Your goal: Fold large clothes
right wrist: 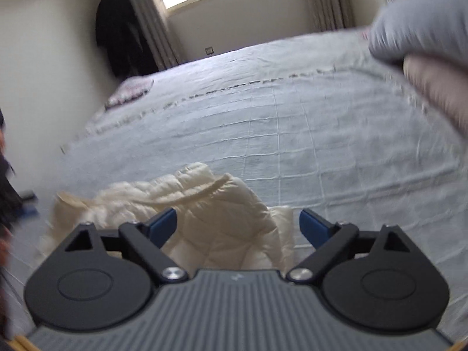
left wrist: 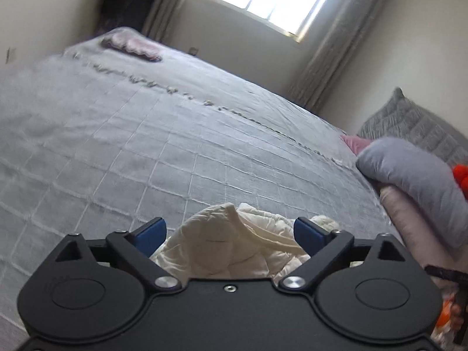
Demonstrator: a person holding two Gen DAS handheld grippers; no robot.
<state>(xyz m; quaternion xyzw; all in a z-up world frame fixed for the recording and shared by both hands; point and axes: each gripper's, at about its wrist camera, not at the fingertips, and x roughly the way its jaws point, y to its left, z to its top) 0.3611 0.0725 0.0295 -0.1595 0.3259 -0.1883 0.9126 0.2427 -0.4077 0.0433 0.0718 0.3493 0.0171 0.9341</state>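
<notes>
In the left wrist view, the left gripper (left wrist: 229,229) has its blue-padded fingers (left wrist: 150,232) spread wide, with nothing pinched between them. Just beyond and below them lies the cream quilted puffer jacket (left wrist: 234,245), bunched in a rumpled heap at the near edge of the bed with its grey grid-stitched bedspread (left wrist: 181,134). Soft grey and pink pillows (left wrist: 415,175) sit at the bed's right edge, well apart from the jacket.

In the right wrist view, the right gripper (right wrist: 238,223) also stands with its fingers (right wrist: 163,222) wide apart and empty. The jacket (right wrist: 204,213) spreads from between the fingers out to the left along the bed's near edge, a corded trim or hem (right wrist: 201,191) arching across its top.

The jacket looks light, puffy and limp, so it should sag and spring back when pressed; its shell is probably slippery. A hold on a firm edge such as the corded hem or a shoulder seam would likely serve better than on the padded panels.
</notes>
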